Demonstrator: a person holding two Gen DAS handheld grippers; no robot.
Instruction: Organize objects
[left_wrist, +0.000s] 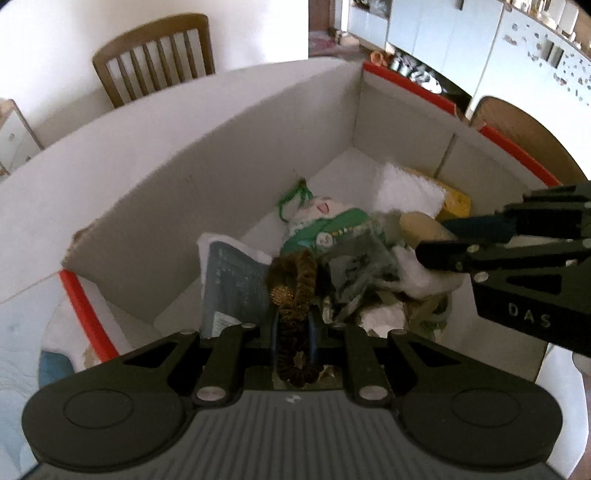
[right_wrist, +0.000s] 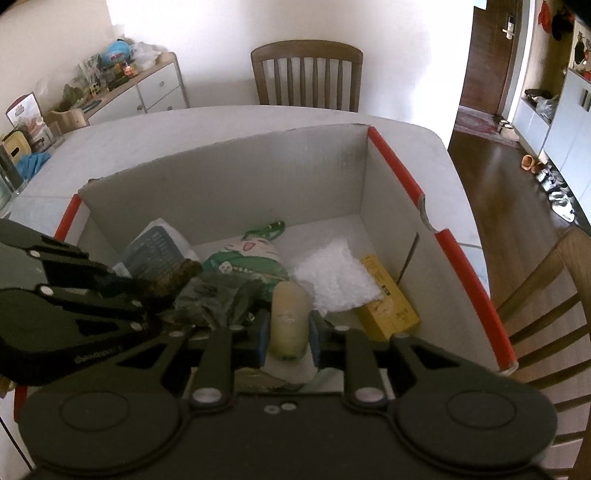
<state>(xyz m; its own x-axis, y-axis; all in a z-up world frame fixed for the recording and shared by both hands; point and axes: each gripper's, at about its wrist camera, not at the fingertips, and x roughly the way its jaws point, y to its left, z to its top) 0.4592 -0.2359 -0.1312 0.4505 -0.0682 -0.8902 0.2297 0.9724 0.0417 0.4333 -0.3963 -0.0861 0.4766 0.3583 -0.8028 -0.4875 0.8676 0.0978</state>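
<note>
A white cardboard box with red edges (left_wrist: 192, 184) (right_wrist: 229, 181) stands on the table and holds several items. My left gripper (left_wrist: 293, 332) is shut on a brown velvet scrunchie (left_wrist: 295, 291), held over the box's near end; the scrunchie also shows in the right wrist view (right_wrist: 170, 278). My right gripper (right_wrist: 288, 332) is shut on a beige cylindrical bottle (right_wrist: 289, 317), held inside the box; the bottle shows in the left wrist view (left_wrist: 421, 223). In the box lie a green and white pouch (right_wrist: 251, 254), a white plastic bag (right_wrist: 336, 277), a yellow box (right_wrist: 388, 299) and a grey-blue packet (right_wrist: 157, 247).
Wooden chairs stand at the table's far side (right_wrist: 306, 74) and right side (right_wrist: 546, 295). A low cabinet (right_wrist: 147, 88) with clutter on top stands at the back left. A glass and a blue cloth (right_wrist: 33, 162) sit at the table's left edge.
</note>
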